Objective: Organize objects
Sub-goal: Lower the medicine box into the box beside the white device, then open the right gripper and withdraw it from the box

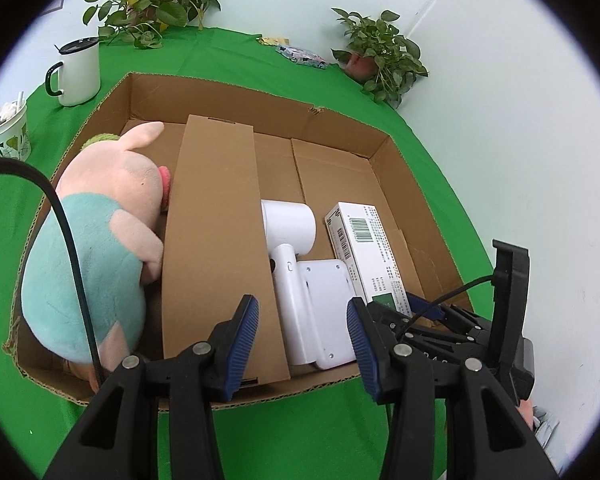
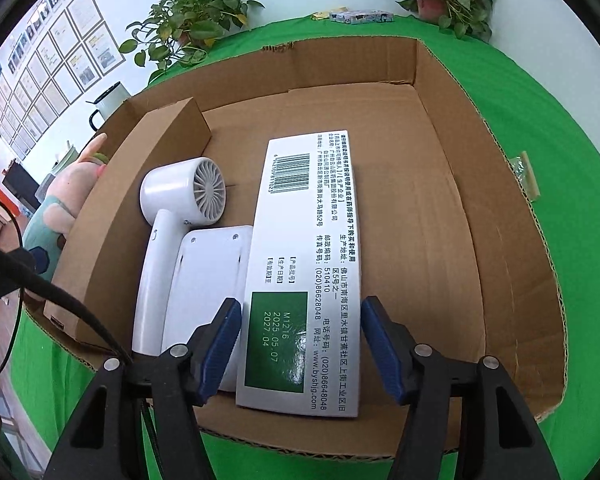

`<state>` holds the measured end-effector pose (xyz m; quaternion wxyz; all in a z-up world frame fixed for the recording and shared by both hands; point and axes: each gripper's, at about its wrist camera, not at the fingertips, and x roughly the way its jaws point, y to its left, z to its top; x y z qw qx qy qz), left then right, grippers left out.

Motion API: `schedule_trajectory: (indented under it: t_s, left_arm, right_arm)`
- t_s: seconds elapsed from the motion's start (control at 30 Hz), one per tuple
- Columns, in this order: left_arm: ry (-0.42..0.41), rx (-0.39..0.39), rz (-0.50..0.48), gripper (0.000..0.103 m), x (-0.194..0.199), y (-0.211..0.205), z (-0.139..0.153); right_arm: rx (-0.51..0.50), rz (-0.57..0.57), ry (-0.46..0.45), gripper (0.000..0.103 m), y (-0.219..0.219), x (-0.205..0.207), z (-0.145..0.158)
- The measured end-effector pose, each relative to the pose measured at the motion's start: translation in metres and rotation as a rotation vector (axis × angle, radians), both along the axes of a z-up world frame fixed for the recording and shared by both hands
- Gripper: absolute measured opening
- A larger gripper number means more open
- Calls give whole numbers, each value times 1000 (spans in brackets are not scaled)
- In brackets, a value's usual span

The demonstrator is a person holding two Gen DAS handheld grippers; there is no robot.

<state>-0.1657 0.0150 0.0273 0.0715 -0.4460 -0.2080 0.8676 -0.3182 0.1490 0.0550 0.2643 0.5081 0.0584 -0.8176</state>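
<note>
The right gripper (image 2: 300, 344) is standing with its blue pads on either side of the white medicine box's (image 2: 304, 272) near end, gaps showing at both edges, so it is gripping nothing. The box is lying flat in the cardboard tray (image 2: 500, 208), beside a white hair dryer (image 2: 172, 216). The left gripper (image 1: 302, 336) is hovering empty, jaws apart, over the tray's near edge.

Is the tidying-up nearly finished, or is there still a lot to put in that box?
Mostly done, it seems. The plush toy lies left of the cardboard divider; the hair dryer and the white carton lie right of it in the cardboard box. The right gripper straddles the carton, its fingers apart from it. The left gripper is empty. A mug, a paper cup and a packet remain outside.
</note>
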Motion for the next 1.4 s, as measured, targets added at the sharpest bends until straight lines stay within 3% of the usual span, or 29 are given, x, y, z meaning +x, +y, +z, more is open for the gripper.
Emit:
schedule_trajectory:
  t_s: [0.23,0.4,0.47,0.53,0.63,0.73,0.83,1.03,1.17,1.27,1.4]
  left_arm:
    - [14,-20,18,45,10,-5,1]
    - [20,-99,59,45,17,-7,-3]
    - [28,-125,74,49,20,-7,-5]
    - [47,-149,87,54,24,-7,-5]
    - [83,-195,101,58,31,-5,-3]
    - [147,-293,143,71,38,1,1]
    - [203,-377,199,77,46,4,3]
    - [283,-460,303,78,60,8,-11]
    - [272,-553,324,78,58,17,-26]
    - [288,-606,336,80,58,24,-33]
    - [293,-609,348,83,58,26,-39]
  right_arm:
    - [8,9,-12,61,-5,1,-1]
    - [26,3,9,62,-5,1,0]
    - [46,7,46,69,-5,4,2]
    - [56,13,93,89,-4,8,6]
    - [45,21,156,100,-1,18,13]
    - [17,23,208,102,3,29,25]
    - [-34,31,275,102,9,43,36]
    - [-107,-31,391,102,19,65,36]
    - [-106,-44,496,102,21,83,32]
    - [-110,-42,504,102,22,87,26]
    - [-81,-36,526,102,21,93,18]
